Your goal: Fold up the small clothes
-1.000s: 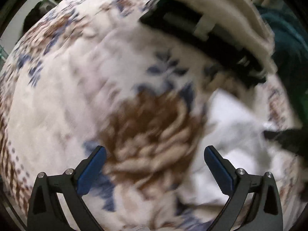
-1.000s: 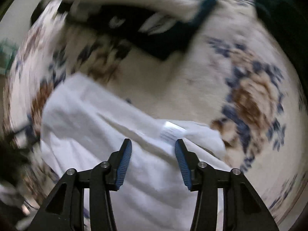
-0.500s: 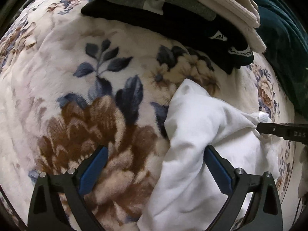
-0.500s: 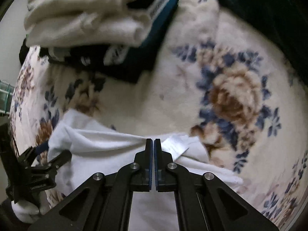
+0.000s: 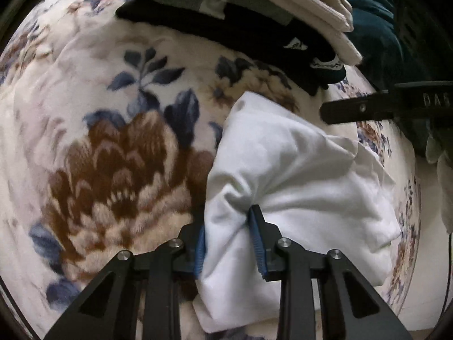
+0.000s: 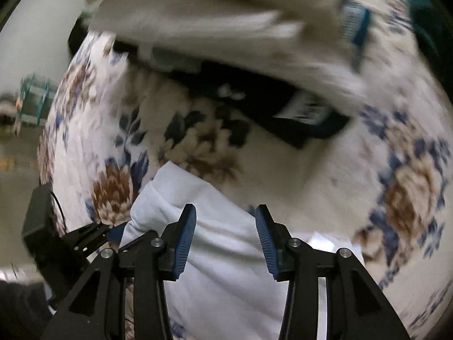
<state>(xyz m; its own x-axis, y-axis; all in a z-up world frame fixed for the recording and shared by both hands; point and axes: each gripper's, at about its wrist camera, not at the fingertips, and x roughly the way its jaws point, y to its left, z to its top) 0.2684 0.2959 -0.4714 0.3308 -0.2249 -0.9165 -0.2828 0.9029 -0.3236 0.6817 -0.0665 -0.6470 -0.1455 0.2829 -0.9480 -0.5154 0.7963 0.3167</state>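
Observation:
A small white garment [image 5: 297, 175] lies crumpled on a floral blanket [image 5: 113, 155]. My left gripper [image 5: 228, 218] points steeply down at its left edge. Its jaws are closing and the blue pads squeeze a bunched fold of the cloth. In the right wrist view, my right gripper [image 6: 226, 208] hovers over the same white garment [image 6: 226, 255]. Its jaws are opening, with no cloth pinched between them. A white label [image 6: 322, 240] shows at the garment's right side. The left gripper [image 6: 113, 232] appears at the garment's left edge.
A stack of folded clothes [image 5: 254, 14], cream on top of black, sits at the far side of the blanket. The right view is motion-blurred and shows the same stack [image 6: 226, 28]. Dark teal fabric [image 5: 373, 28] lies at the far right.
My left gripper came down and closed from wide open onto the garment's left edge. My right gripper, shut on the cloth by the label half a second ago, let go and pulled back.

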